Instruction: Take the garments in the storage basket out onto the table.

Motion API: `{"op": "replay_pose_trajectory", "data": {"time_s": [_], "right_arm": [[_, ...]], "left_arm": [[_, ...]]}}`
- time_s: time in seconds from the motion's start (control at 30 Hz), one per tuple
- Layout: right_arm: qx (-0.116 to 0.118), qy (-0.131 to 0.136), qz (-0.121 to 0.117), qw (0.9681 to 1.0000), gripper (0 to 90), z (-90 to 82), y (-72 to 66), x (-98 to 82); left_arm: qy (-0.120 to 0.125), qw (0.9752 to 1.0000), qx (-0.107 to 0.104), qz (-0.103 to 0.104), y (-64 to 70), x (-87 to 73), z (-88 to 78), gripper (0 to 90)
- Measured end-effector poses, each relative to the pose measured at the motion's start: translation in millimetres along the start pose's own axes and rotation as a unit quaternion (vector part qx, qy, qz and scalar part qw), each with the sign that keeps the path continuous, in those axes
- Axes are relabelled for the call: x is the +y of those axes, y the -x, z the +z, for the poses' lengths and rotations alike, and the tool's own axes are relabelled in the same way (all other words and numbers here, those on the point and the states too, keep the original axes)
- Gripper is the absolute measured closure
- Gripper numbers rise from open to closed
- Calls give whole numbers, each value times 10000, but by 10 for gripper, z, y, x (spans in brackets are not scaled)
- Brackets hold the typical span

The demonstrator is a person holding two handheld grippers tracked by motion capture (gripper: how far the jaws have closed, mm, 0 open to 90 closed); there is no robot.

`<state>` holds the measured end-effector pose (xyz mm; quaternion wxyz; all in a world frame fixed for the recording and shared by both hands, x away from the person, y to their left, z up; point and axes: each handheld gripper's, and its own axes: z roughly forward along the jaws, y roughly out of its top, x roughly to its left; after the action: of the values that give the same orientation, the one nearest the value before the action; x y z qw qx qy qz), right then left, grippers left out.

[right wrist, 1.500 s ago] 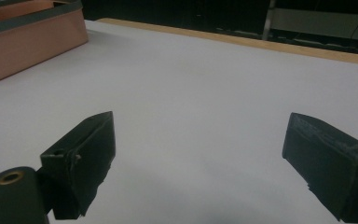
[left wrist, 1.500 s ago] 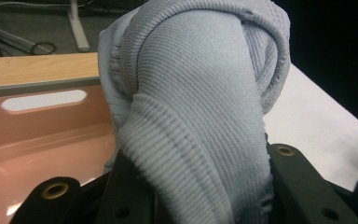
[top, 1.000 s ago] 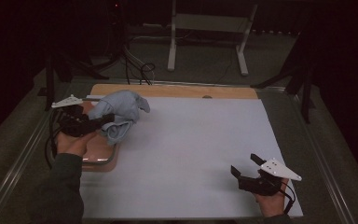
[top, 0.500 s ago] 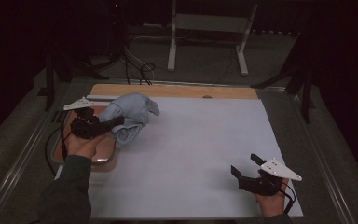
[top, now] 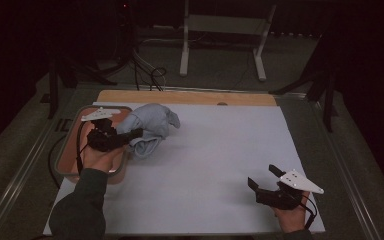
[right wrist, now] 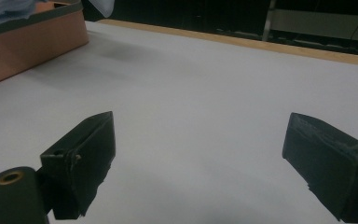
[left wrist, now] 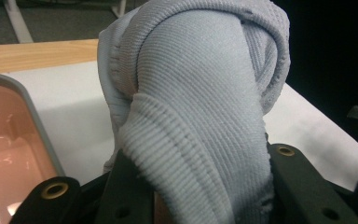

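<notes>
A: Cloth (top: 150, 129) position? Left gripper (top: 132, 134) clamps the bunched knit — it hangs just past the pink tray's (top: 66, 150) rim, over the white mat (top: 220, 150).
B: Right gripper (top: 264, 176) — jaws spread, empty, well apart at the near corner.

Fixtures as I see them from my side of the table. A white sheet (top: 220, 150) covers most of the high view's centre. A bare wooden strip (top: 180, 96) runs along its upper edge. A salmon-pink tray (top: 64, 145) with a grey rim sits at the sheet's left edge, left of centre. Beyond the table, at top centre, stands a white metal frame (top: 184, 50). Black cables (top: 150, 75) are looped on the floor to its left. A dark stand (top: 325, 85) is at upper right. A metal rail (top: 25, 170) borders the table at lower left.
</notes>
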<state>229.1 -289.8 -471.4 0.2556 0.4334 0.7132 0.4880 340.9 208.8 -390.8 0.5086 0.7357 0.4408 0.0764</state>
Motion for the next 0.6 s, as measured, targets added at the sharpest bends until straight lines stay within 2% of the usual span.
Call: {"op": "replay_pose_trajectory", "data": {"time_s": [0.6], "right_arm": [[22, 14, 15, 10000, 96, -1, 1, 2]], "left_arm": [[-135, 9996, -223, 76, 144, -37, 192, 675]]}}
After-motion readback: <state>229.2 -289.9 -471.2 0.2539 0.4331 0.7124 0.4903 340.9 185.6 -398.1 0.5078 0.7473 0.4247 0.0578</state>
